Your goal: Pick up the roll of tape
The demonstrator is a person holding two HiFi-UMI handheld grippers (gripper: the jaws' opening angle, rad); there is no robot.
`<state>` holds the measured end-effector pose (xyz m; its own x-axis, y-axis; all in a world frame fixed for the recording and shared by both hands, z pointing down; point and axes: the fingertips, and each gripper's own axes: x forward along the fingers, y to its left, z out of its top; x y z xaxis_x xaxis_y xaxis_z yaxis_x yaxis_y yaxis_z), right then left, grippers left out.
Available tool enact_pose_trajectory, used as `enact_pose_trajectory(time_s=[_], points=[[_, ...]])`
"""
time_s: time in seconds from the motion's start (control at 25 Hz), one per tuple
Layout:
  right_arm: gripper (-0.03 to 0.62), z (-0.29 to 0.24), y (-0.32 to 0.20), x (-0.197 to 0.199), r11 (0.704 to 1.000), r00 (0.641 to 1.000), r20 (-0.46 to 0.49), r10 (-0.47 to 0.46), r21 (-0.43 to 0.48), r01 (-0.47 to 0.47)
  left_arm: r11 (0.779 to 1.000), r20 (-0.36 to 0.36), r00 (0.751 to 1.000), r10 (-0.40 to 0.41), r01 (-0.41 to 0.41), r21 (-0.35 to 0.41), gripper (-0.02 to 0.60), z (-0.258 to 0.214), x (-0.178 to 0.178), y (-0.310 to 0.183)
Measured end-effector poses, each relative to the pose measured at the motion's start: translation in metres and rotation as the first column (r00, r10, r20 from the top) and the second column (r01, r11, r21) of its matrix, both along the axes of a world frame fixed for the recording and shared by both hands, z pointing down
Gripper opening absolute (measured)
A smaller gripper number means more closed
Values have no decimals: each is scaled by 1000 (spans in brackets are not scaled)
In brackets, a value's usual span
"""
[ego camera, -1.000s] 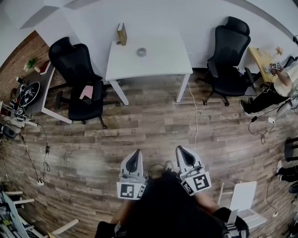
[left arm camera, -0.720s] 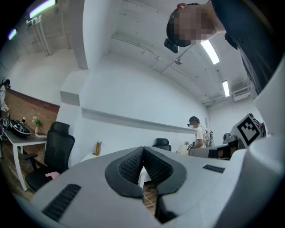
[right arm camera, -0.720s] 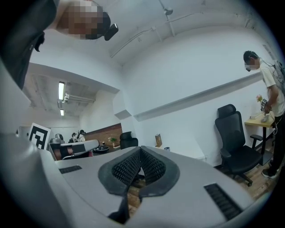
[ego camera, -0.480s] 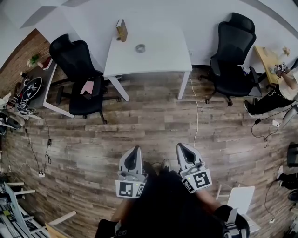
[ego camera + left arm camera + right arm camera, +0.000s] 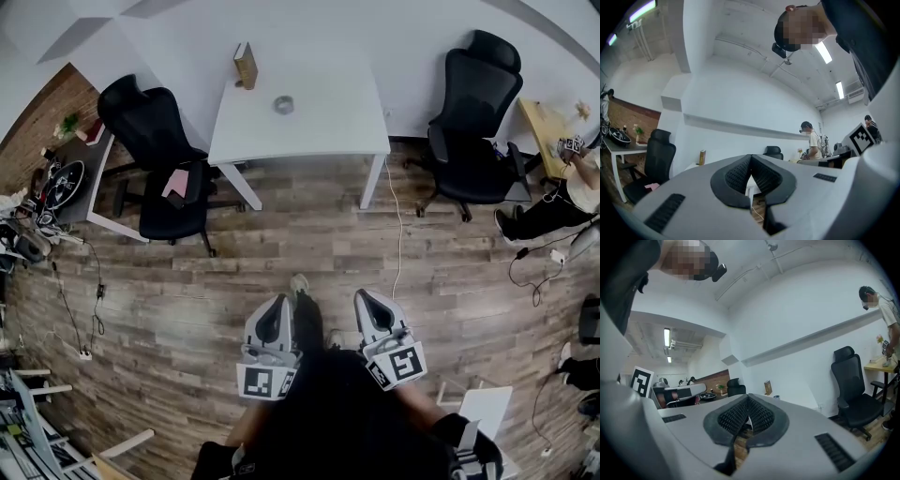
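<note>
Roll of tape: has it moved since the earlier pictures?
No. The roll of tape keeps its spot on the white table, right of the brown box.

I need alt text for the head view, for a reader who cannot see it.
A roll of tape lies on a white table at the far side of a wooden floor. The left gripper and right gripper, both shut and empty, are well short of it.

A table (image 5: 328,127) stands on the far side. On it, the roll of tape (image 5: 283,105) lies left of centre and a box (image 5: 246,66) stands at the far left corner. 1 chair (image 5: 159,164) stands left of the table, a 2nd chair (image 5: 478,117) right of it. Near, the left gripper (image 5: 272,317) and right gripper (image 5: 372,311) sit side by side.
</note>
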<state>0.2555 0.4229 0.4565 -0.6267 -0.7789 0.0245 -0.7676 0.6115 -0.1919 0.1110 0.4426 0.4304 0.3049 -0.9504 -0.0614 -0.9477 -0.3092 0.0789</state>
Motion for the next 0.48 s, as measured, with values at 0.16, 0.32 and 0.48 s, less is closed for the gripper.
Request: enact_pose_trajectory(time_s=[0.16,0.32,0.48], points=[[14,2,-33,-11,1000,1000,-4,8,-1,-8,1000,-14,1000,9,-9,-8,23,7,-8,-33],[14,1,-74,-28,1000,1000,-16,11,-4,-11,1000,-22,999,29,-29,-2,23,8,-20,-73],[14,-3,-116,-50,1000,999,-36,18,-8,-18,999,-50,998,46,-46,-6,23,5,-39,-114]])
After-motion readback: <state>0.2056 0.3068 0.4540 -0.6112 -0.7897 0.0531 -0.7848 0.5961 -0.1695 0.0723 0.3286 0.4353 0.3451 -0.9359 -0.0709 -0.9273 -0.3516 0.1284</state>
